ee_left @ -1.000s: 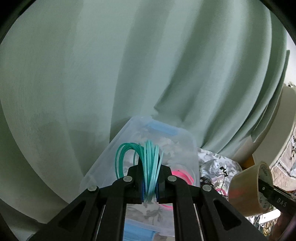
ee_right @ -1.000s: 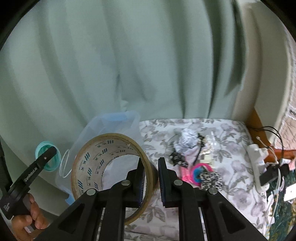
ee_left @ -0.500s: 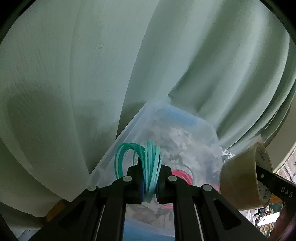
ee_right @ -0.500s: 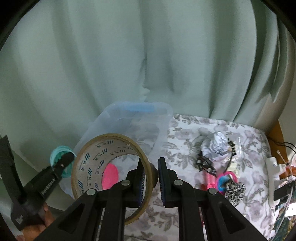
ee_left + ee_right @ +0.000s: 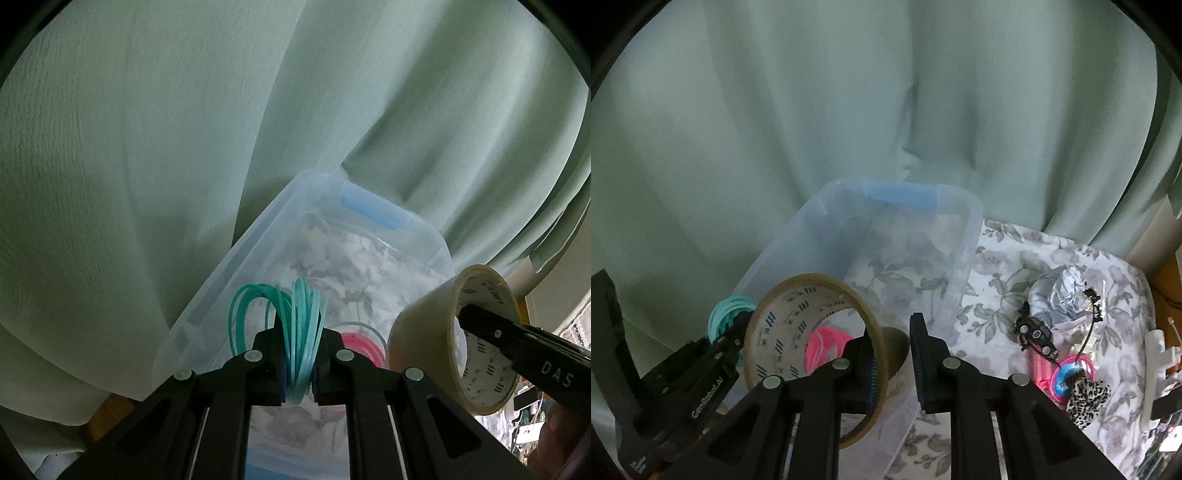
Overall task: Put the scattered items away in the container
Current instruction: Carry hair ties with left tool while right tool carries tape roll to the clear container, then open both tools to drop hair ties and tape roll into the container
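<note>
Gleaming translucent tub, glossy tape ring

The right gripper bore the white letters "DAS", and the left gripper bore "GenRobot.AI" along its side.

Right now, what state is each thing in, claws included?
Left claw: shut on teal bands.
Right claw: opening, one finger still inside tape roll.
Clear bin: lid off, holds pink bands.
Foil ball: crumpled, on floral cloth.
</note>
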A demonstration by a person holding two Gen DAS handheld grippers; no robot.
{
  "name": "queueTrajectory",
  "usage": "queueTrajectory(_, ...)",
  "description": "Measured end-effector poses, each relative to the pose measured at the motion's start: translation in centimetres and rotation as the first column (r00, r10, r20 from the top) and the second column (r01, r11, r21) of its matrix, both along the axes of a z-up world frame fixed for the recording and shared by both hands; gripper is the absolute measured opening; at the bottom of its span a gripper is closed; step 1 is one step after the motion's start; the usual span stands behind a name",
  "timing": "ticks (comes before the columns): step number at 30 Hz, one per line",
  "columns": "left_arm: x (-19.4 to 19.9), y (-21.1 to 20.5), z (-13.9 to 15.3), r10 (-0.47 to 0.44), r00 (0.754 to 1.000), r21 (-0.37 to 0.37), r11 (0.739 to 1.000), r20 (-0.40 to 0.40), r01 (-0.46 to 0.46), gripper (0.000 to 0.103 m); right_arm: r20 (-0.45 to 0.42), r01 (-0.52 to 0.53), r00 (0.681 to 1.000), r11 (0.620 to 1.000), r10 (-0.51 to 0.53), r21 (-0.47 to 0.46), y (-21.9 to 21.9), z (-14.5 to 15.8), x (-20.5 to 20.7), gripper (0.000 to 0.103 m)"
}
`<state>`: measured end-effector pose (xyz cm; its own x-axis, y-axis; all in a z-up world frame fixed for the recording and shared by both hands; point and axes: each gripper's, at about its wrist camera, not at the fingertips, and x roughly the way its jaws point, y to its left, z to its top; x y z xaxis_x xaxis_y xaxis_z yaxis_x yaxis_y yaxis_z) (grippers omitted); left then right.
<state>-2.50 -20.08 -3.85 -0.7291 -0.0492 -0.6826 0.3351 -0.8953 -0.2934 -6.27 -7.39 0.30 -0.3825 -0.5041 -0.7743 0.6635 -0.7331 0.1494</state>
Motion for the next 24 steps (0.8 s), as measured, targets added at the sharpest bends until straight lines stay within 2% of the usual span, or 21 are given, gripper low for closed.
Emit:
queueTrajectory(7, -0.9, -0.1, -0.4, 0.002, 1.000, 0.008, 1.000, 0.007, -0.002, 0.012, -0.009, -0.024, 1.000, 1.000, 0.024, 0.019, -1.0, -0.2, 0.4, 0.024)
queueTrajectory(10, -0.7, -0.1, -0.2, 0.008, 1.000, 0.005, 1.000, 0.015, -0.008, 0.021, -0.021, -0.055, 0.998, 0.998, 0.055, 0.018, -1.3, 0.0, 0.9, 0.032)
queueTrajectory(14, -0.7, -0.2, -0.1, 0.012, 0.999, 0.012, 1.000, 0.031, -0.012, 0.035, -0.044, -0.054, 0.998, 0.998, 0.055, 0.015, -1.3, 0.3, 1.3, 0.034)
queueTrajectory(15, -0.6, -0.2, 0.0, 0.014, 0.999, 0.016, 1.000, 0.034, -0.015, 0.038, -0.048, -0.050, 0.998, 0.999, 0.051, 0.006, -1.1, 0.5, 1.2, 0.038)
queueTrajectory(17, -0.5, -0.1, 0.2, 0.007, 1.000, 0.025, 1.000, 0.026, -0.008, 0.041, -0.055, -0.042, 0.998, 0.999, 0.041, -0.011, -0.8, 1.0, 1.2, 0.040)
queueTrajectory(20, -0.2, 0.2, 1.1, -0.006, 1.000, 0.031, 0.999, -0.008, 0.006, 0.051, -0.065, -0.027, 0.998, 0.999, 0.025, -0.025, -0.3, 1.7, 1.3, 0.042)
queueTrajectory(24, 0.3, 1.1, 2.2, -0.016, 0.999, 0.001, 1.000, -0.028, 0.016, 0.054, -0.066, -0.009, 0.998, 0.999, 0.006, -0.042, 0.7, 2.2, 1.6, 0.042)
